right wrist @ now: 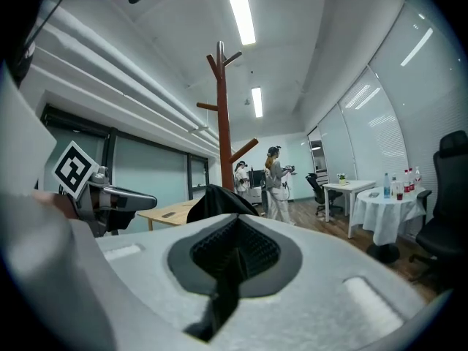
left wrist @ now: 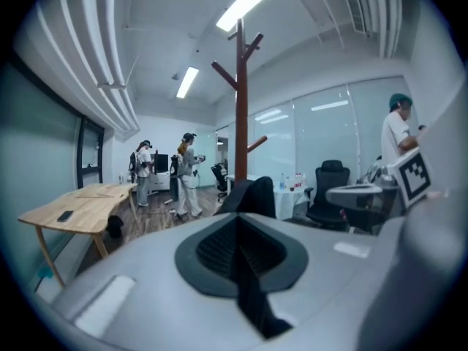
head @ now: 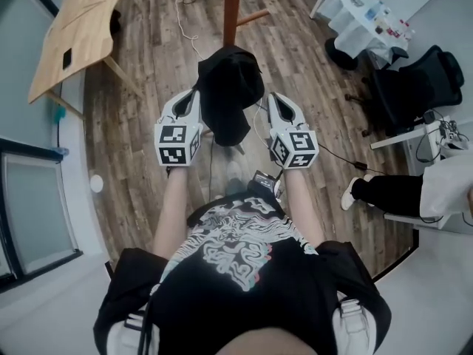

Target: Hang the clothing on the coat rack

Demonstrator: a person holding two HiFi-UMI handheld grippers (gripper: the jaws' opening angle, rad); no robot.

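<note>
A black garment (head: 229, 95) hangs bunched in front of me, just short of the brown wooden coat rack (head: 232, 9). My left gripper (head: 194, 96) is shut on the garment's left edge and my right gripper (head: 272, 99) is shut on its right edge. In the left gripper view the jaws (left wrist: 238, 243) are closed with a strip of black cloth pinched between them, and the rack (left wrist: 240, 108) stands straight ahead with bare pegs. In the right gripper view the jaws (right wrist: 232, 251) pinch black cloth too, with the rack (right wrist: 222, 115) just beyond the garment (right wrist: 212, 199).
A light wooden table (head: 77, 32) stands at the left and a white-clothed table (head: 366, 17) at the back right. A black office chair (head: 414, 87) and a seated person's legs (head: 384, 191) are on the right. Cables trail over the wood floor (head: 148, 124). People (left wrist: 186, 174) stand further back.
</note>
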